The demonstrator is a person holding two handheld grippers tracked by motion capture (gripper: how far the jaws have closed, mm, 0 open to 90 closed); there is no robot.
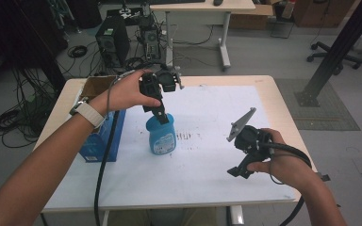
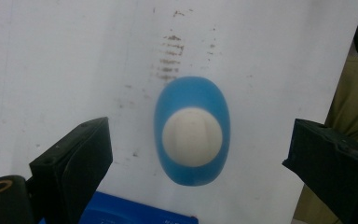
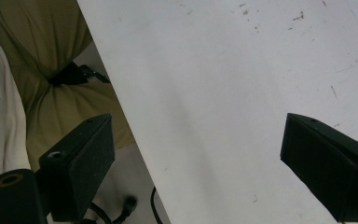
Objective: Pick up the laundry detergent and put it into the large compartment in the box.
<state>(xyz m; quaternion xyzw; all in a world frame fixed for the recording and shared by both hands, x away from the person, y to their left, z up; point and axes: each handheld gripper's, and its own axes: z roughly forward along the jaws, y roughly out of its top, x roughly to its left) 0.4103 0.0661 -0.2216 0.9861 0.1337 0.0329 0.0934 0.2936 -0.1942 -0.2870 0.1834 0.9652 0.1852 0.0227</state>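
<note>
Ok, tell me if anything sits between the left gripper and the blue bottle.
Nothing visible does. The left gripper hangs straight above the blue bottle, jaws wide open either side of its white cap. The blue box stands off to the side.

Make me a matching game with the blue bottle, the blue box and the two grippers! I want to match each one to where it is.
Things:
1. blue plastic bottle with a white cap
2. blue cardboard box
3. left gripper
4. right gripper

Places:
A. low over the right part of the white sheet, jaws wide apart
B. standing upright in the middle of the white sheet
C. straight above the bottle's cap, jaws wide apart
D. at the left edge of the table

Pairs: 1-B, 2-D, 3-C, 4-A
</note>
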